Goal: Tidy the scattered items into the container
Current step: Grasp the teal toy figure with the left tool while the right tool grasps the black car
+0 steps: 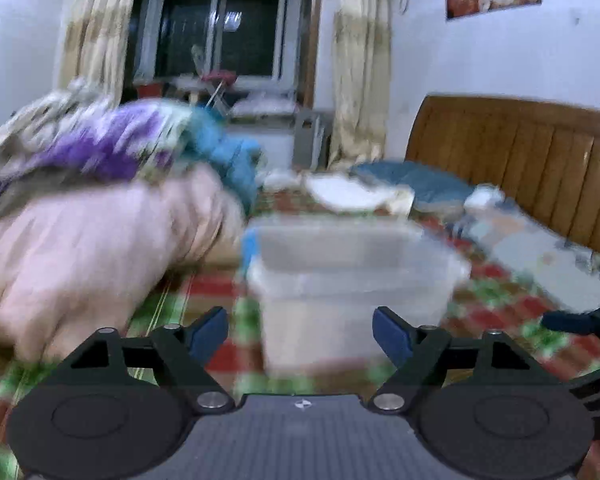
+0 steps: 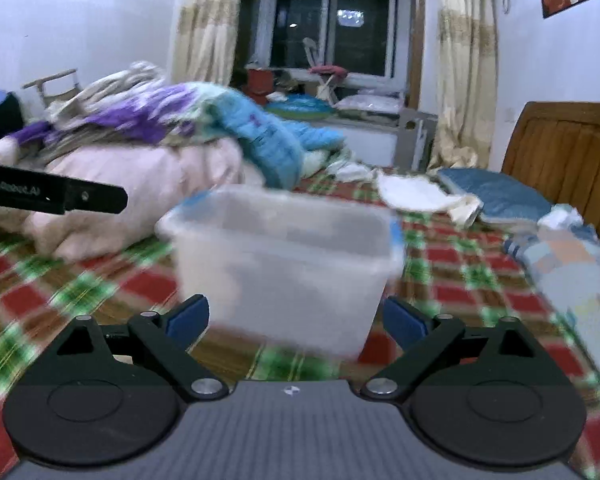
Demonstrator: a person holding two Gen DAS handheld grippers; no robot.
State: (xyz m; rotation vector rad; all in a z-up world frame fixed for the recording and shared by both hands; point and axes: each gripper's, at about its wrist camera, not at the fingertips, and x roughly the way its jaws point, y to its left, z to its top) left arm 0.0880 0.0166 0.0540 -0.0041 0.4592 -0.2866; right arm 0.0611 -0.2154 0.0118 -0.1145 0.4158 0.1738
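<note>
My left claw [image 1: 300,330] and right claw [image 2: 296,320] gape wide, both empty; the clear plastic container [image 2: 284,264] stands on the bed's checked cover [image 2: 460,264], dead ahead of both, equally near.

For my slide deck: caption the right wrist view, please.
Open right tool faces a translucent plastic storage box on the red-and-green plaid bedspread.
</note>
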